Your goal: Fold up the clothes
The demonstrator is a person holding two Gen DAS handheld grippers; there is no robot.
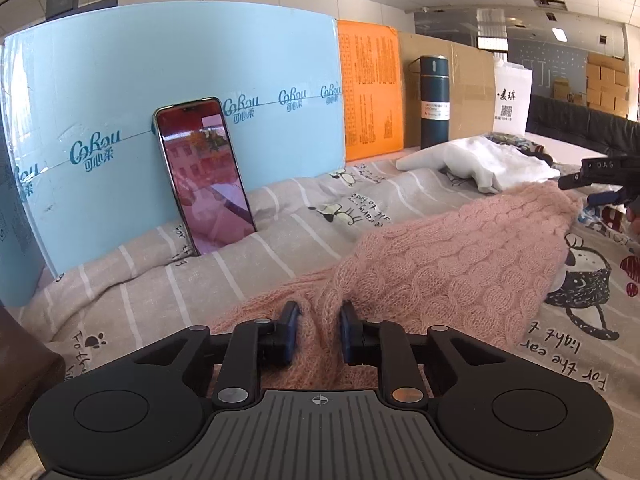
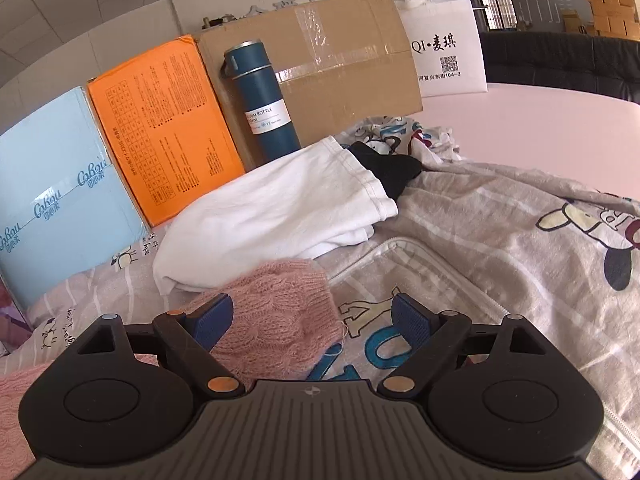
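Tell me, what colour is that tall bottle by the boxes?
The bottle is dark teal blue with a white label, clearest in the right wrist view.

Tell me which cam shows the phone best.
Left wrist: the phone stands in full view, leaning on the light blue box, screen lit. Right wrist shows none of it, only that box's right part.

1. The left tool (image 1: 319, 332) has a grey ribbed plate at its base, stamped with a small crosshair mark.
2. Two black round housings flank that plate, each with a raised disc.
3. Black linkage arms run forward from them, pinned with silver and copper-coloured rivets.
4. Its fingers (image 1: 289, 330) carry dark blue pads.
5. The right tool (image 2: 312, 318) has the same build, with orange rivets and blue textured pads (image 2: 412, 322).
6. Seen from the left wrist, its black finger bears white lettering "DAS".
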